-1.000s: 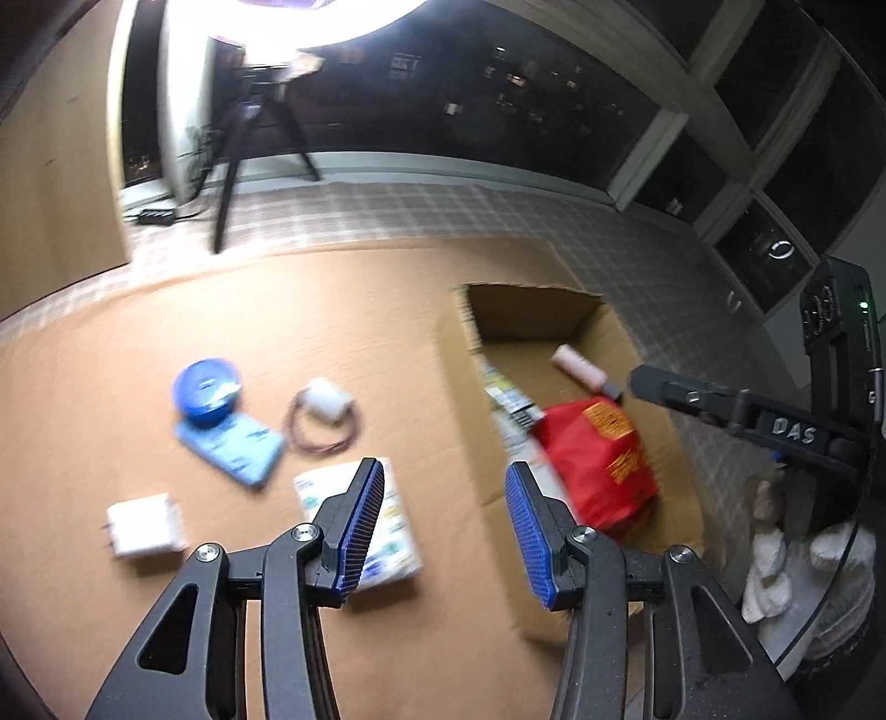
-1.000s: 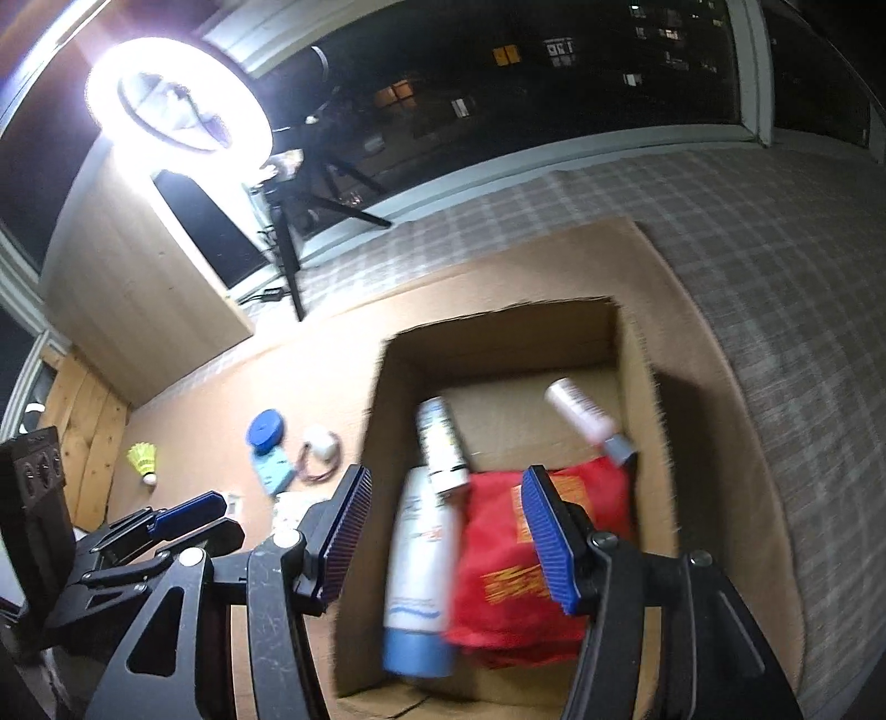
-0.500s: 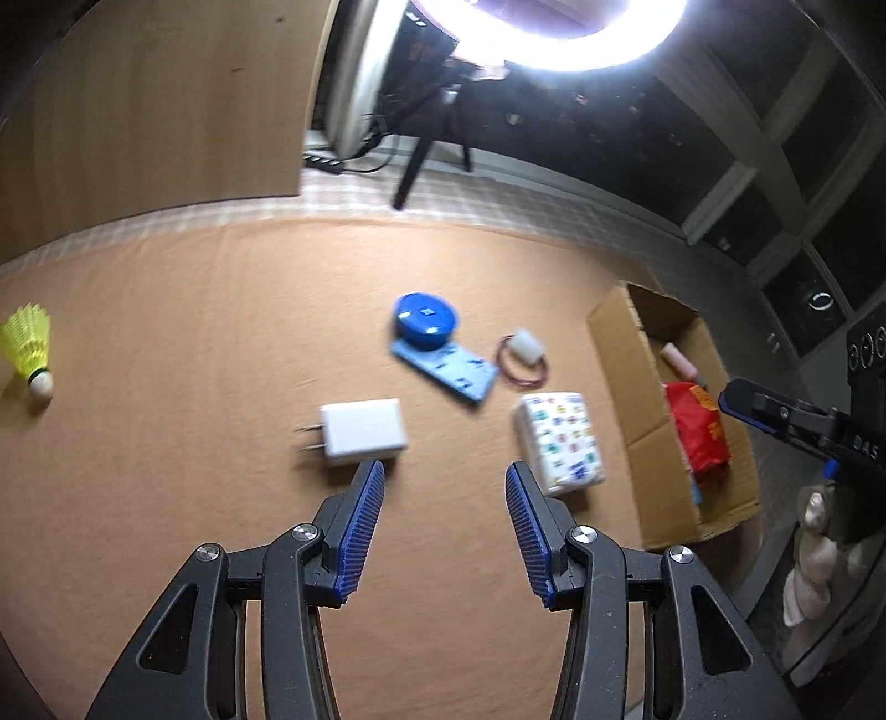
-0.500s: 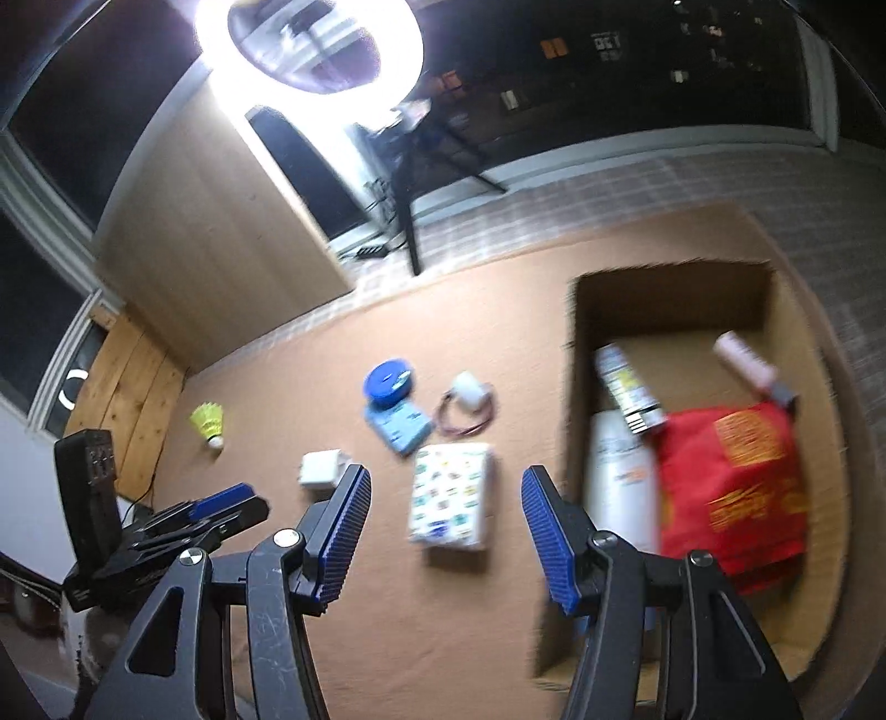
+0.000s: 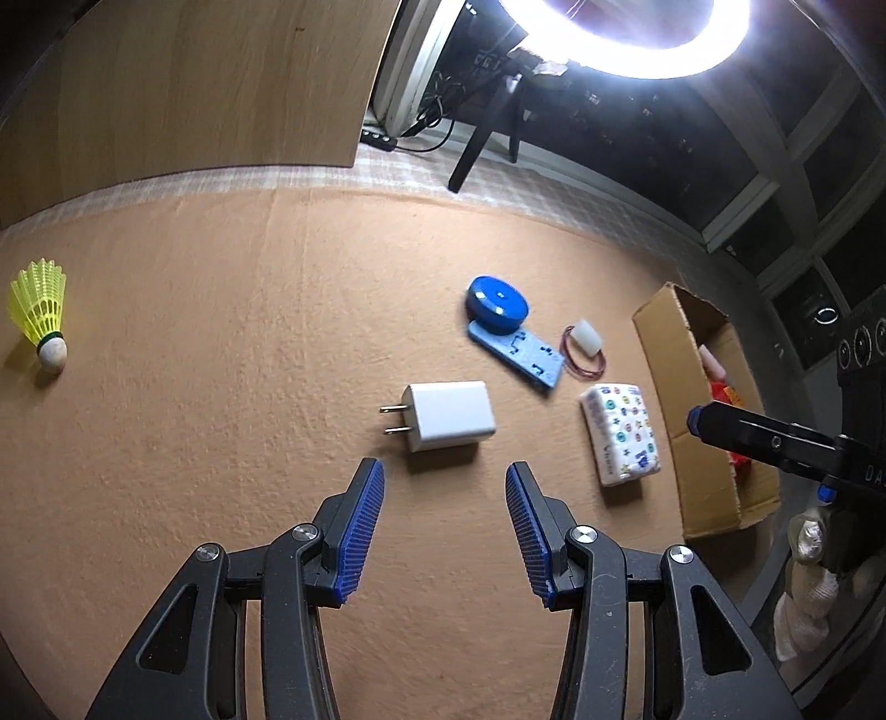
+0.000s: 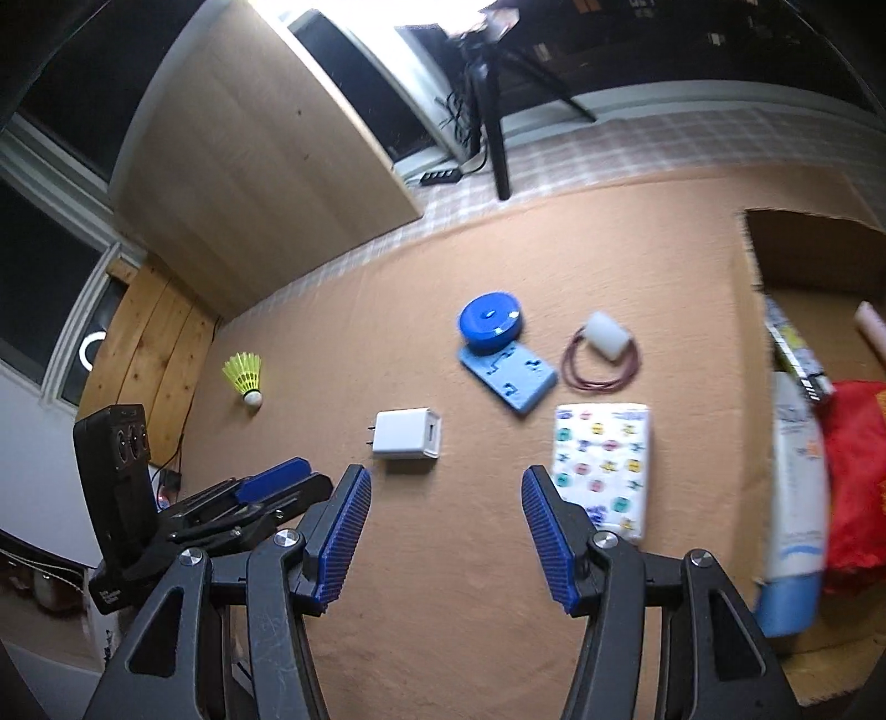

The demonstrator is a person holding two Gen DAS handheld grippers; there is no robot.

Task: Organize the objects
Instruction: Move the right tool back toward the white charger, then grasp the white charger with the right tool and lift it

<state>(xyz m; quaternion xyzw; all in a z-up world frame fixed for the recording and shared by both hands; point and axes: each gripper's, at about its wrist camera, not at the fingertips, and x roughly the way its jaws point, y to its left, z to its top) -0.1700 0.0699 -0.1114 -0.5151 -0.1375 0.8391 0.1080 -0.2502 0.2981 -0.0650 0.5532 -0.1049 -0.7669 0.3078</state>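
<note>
On the tan mat lie a white charger plug (image 5: 449, 415) (image 6: 408, 432), a patterned tissue pack (image 5: 620, 435) (image 6: 603, 465), a blue tape measure on a blue card (image 5: 512, 338) (image 6: 504, 354), a white cap on a red band (image 5: 586, 346) (image 6: 606, 349) and a yellow shuttlecock (image 5: 40, 313) (image 6: 246, 379). My left gripper (image 5: 443, 534) is open and empty, just short of the charger. My right gripper (image 6: 443, 540) is open and empty, between the charger and the tissue pack. The cardboard box (image 5: 673, 387) (image 6: 747, 354) on the right holds a red bag (image 6: 855, 476), a lotion tube (image 6: 794, 509) and other items.
A wooden board (image 5: 183, 83) leans at the back left. A ring light on a tripod (image 5: 626, 39) stands behind the mat, with a power strip (image 6: 440, 176) on the checked floor. The other gripper shows at the right edge (image 5: 775, 443) and lower left (image 6: 221, 498).
Both grippers have swung left, away from the box and over the loose objects on the mat. The left one has come closer to the charger. Both stay open.
</note>
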